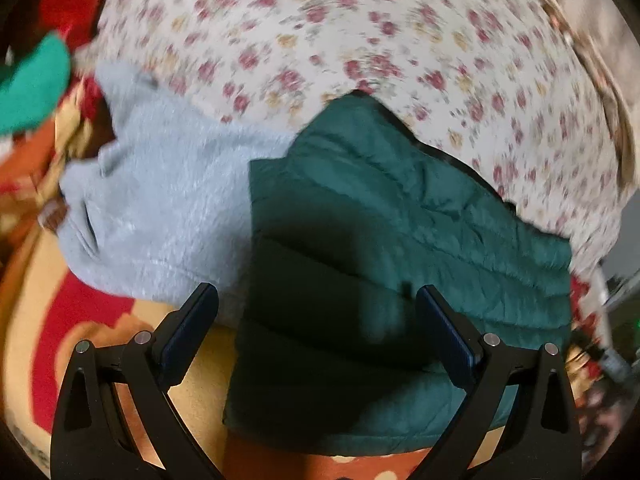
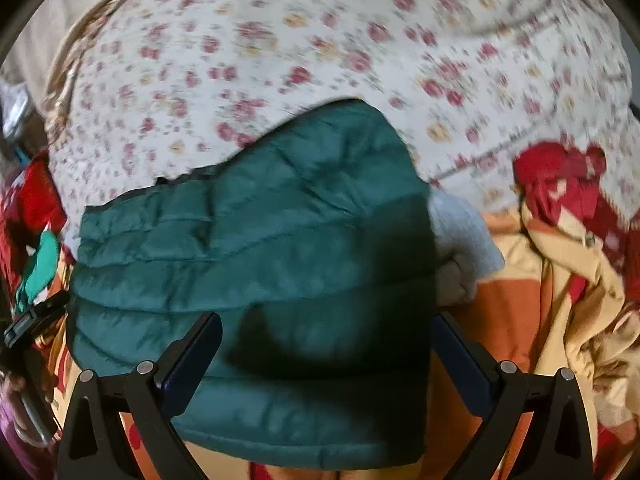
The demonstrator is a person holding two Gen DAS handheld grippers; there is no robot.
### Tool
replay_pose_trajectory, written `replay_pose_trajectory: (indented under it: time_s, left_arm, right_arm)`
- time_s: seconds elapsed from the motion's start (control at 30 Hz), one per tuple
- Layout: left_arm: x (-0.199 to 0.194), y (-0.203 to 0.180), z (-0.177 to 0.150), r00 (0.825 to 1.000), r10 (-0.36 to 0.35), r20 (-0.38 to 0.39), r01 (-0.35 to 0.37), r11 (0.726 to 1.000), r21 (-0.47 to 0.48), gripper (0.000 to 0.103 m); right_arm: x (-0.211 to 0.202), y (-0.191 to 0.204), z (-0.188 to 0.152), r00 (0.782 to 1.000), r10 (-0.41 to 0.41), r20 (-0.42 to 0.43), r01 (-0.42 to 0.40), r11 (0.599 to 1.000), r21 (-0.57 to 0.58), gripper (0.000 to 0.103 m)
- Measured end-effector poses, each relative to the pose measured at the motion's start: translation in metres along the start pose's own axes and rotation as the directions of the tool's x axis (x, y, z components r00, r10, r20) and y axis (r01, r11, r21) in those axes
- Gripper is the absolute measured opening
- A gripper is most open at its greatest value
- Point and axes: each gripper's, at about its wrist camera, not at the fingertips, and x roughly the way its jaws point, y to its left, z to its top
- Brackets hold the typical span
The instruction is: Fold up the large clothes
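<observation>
A dark green quilted puffer jacket lies folded into a flat rectangle on the bed. It also shows in the right wrist view. A pale blue fleece garment lies beside it, partly under its edge, and peeks out in the right wrist view. My left gripper is open and empty, hovering above the jacket's near part. My right gripper is open and empty above the jacket's near edge.
A white floral sheet covers the far bed. A red, orange and cream blanket lies under and around the clothes, bunched at the right. A teal cloth sits at the far left. The left gripper's body shows at the left edge.
</observation>
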Motion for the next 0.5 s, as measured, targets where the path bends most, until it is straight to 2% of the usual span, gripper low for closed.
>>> replay_pose_trajectory:
  time_s: [0.13, 0.3, 0.37, 0.5]
  left_arm:
    - [0.011, 0.012, 0.002, 0.998, -0.054, -0.020, 0.052, 0.997, -0.051, 0.099]
    - [0.036, 0.013, 0.002, 0.989, -0.126, -0.084, 0.120, 0.990, -0.071, 0.099]
    - [0.043, 0.015, 0.001, 0.985, -0.143, -0.095, 0.135, 0.987, -0.084, 0.103]
    - [0.057, 0.024, 0.002, 0.971, -0.204, -0.126, 0.183, 0.971, -0.156, 0.103]
  right_arm:
    - [0.016, -0.018, 0.001, 0.999, 0.009, -0.046, -0.006, 0.999, 0.053, 0.103]
    - [0.034, -0.032, 0.003, 0.994, 0.077, -0.082, -0.067, 0.992, 0.107, 0.103]
    - [0.041, -0.037, 0.005, 0.991, 0.102, -0.089, -0.092, 0.989, 0.114, 0.103]
    - [0.052, -0.038, 0.013, 0.985, 0.144, -0.093, -0.135, 0.987, 0.091, 0.103]
